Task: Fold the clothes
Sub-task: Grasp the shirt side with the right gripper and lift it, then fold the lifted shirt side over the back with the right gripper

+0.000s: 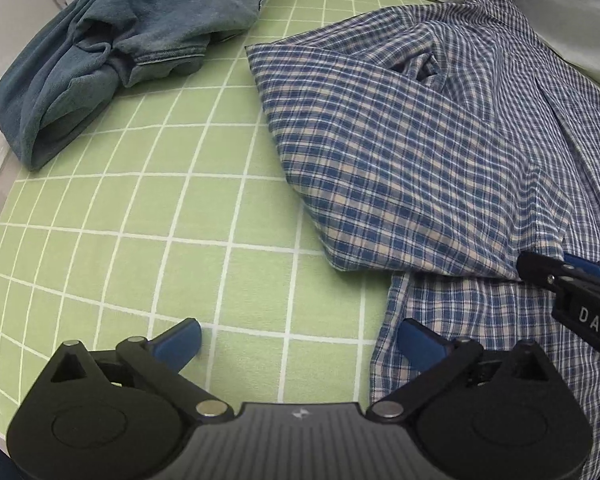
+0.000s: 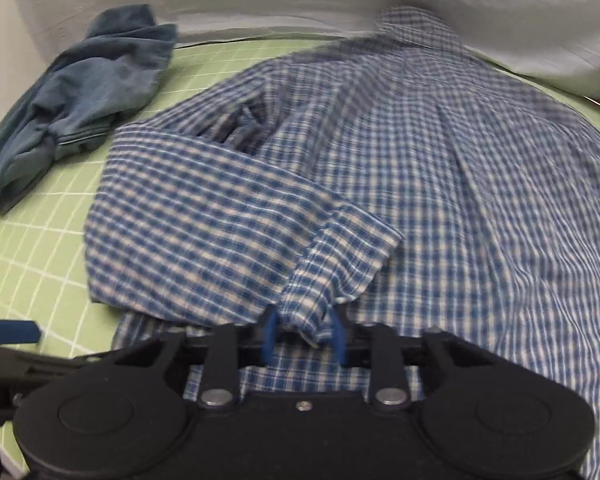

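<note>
Tools number two: the left tool [image 1: 298, 344] gapes over the green grid-lined table [image 1: 140, 240], the right tool [image 2: 304, 336] pinches a cuff of the one plaid shirt [image 2: 420, 160] spread there. Beyond, one crumpled blue garment [image 1: 112, 48] lies well apart.

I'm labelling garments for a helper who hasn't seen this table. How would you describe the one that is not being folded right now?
Start from the green grid mat that covers the table. Most of its right side is taken by a blue-and-white checked shirt, whose sleeve cuff the right gripper pinches. The other garment is the teal-blue garment bunched at the mat's far left corner: plain, faded, no checks, untouched by either gripper.
</note>
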`<move>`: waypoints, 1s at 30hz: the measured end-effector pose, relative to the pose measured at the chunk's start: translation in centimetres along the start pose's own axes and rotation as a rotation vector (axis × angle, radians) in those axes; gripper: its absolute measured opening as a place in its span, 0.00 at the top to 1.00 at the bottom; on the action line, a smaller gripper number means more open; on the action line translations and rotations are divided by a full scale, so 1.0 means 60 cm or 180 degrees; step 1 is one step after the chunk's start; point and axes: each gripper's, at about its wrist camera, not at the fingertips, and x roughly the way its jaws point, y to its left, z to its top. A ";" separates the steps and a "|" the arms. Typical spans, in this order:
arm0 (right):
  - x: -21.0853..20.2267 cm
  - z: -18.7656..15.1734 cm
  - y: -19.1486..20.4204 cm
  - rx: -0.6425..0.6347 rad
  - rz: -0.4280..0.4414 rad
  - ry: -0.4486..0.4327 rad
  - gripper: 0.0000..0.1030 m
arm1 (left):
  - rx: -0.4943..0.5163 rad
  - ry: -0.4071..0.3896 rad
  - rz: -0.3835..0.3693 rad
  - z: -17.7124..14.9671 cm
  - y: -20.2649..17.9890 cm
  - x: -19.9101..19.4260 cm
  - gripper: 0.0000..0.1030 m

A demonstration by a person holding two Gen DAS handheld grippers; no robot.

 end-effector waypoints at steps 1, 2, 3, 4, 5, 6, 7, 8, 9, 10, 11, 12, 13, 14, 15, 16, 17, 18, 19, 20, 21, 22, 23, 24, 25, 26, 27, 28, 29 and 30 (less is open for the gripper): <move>-0.006 0.003 -0.004 -0.0053 0.0053 -0.0033 0.83 | -0.0046 0.0012 0.0003 0.002 0.000 0.000 0.00; -0.014 0.008 -0.009 -0.0116 0.0081 -0.0082 0.84 | -0.0104 0.0021 -0.0003 0.003 0.001 -0.001 0.01; -0.022 0.014 -0.015 -0.0185 0.0097 -0.0137 0.84 | -0.0184 0.0024 -0.0023 0.006 0.002 -0.002 0.01; -0.030 0.022 -0.023 -0.0253 0.0098 -0.0202 0.85 | -0.0257 0.0008 -0.0053 0.008 0.002 -0.006 0.01; -0.038 0.030 -0.033 -0.0319 0.0085 -0.0278 0.85 | -0.0319 -0.0041 -0.0100 0.013 0.000 -0.012 0.01; -0.046 0.038 -0.046 -0.0360 0.0072 -0.0350 0.85 | -0.0381 -0.0091 -0.0147 0.017 -0.002 -0.018 0.01; -0.052 0.048 -0.064 -0.0356 0.0054 -0.0418 0.85 | -0.0420 -0.0147 -0.0172 0.023 -0.006 -0.025 0.01; -0.056 0.061 -0.085 -0.0333 0.0032 -0.0486 0.85 | -0.0422 -0.0215 -0.0160 0.032 -0.014 -0.031 0.01; -0.060 0.072 -0.108 -0.0303 0.0005 -0.0547 0.86 | -0.0415 -0.0275 -0.0146 0.041 -0.022 -0.037 0.01; -0.062 0.082 -0.134 -0.0265 -0.0039 -0.0601 0.86 | -0.0398 -0.0324 -0.0131 0.050 -0.031 -0.040 0.01; -0.062 0.093 -0.161 -0.0226 -0.0107 -0.0653 0.86 | -0.0389 -0.0374 -0.0120 0.059 -0.040 -0.043 0.01; -0.059 0.103 -0.192 -0.0186 -0.0201 -0.0698 0.86 | -0.0380 -0.0424 -0.0108 0.069 -0.050 -0.046 0.01; -0.056 0.113 -0.224 -0.0140 -0.0294 -0.0735 0.86 | -0.0371 -0.0474 -0.0097 0.078 -0.060 -0.049 0.01; -0.051 0.122 -0.259 -0.0053 -0.0375 -0.0762 0.86 | -0.0370 -0.0518 -0.0083 0.087 -0.069 -0.051 0.01; -0.045 0.133 -0.300 0.0069 -0.0456 -0.0788 0.87 | -0.0384 -0.0550 -0.0063 0.095 -0.078 -0.052 0.01; -0.040 0.142 -0.341 0.0195 -0.0542 -0.0815 0.87 | -0.0397 -0.0580 -0.0042 0.101 -0.087 -0.054 0.01; -0.036 0.151 -0.382 0.0326 -0.0635 -0.0843 0.87 | -0.0408 -0.0604 -0.0017 0.105 -0.096 -0.055 0.01; -0.031 0.158 -0.424 0.0457 -0.0746 -0.0870 0.87 | -0.0418 -0.0622 0.0013 0.110 -0.103 -0.057 0.01; -0.025 0.164 -0.465 0.0580 -0.0872 -0.0882 0.87 | -0.0433 -0.0629 0.0046 0.115 -0.109 -0.058 0.01; -0.017 0.169 -0.503 0.0698 -0.1000 -0.0883 0.87 | -0.0454 -0.0621 0.0074 0.120 -0.113 -0.056 0.01; -0.008 0.171 -0.540 0.0818 -0.1138 -0.0866 0.87 | -0.0474 -0.0605 0.0092 0.123 -0.116 -0.054 0.01; 0.002 0.171 -0.572 0.0917 -0.1267 -0.0828 0.87 | -0.0496 -0.0580 0.0095 0.124 -0.117 -0.053 0.01; 0.014 0.168 -0.596 0.0974 -0.1364 -0.0770 0.87 | -0.0522 -0.0556 0.0105 0.124 -0.117 -0.051 0.01; 0.028 0.162 -0.615 0.0995 -0.1411 -0.0712 0.85 | -0.0556 -0.0533 0.0133 0.122 -0.115 -0.049 0.01; 0.038 0.157 -0.624 0.0986 -0.1424 -0.0670 0.80 | -0.0586 -0.0502 0.0170 0.117 -0.112 -0.048 0.01; 0.045 0.151 -0.628 0.0964 -0.1439 -0.0633 0.76 | -0.0613 -0.0461 0.0203 0.111 -0.109 -0.047 0.01; 0.049 0.145 -0.628 0.0934 -0.1467 -0.0602 0.69 | -0.0640 -0.0427 0.0228 0.105 -0.105 -0.047 0.01; 0.049 0.140 -0.623 0.0905 -0.1516 -0.0589 0.61 | -0.0677 -0.0409 0.0235 0.098 -0.099 -0.048 0.01; 0.045 0.135 -0.616 0.0893 -0.1558 -0.0594 0.56 | -0.0730 -0.0404 0.0227 0.091 -0.092 -0.050 0.01; 0.039 0.129 -0.607 0.0899 -0.1568 -0.0611 0.46 | -0.0792 -0.0409 0.0208 0.083 -0.085 -0.052 0.01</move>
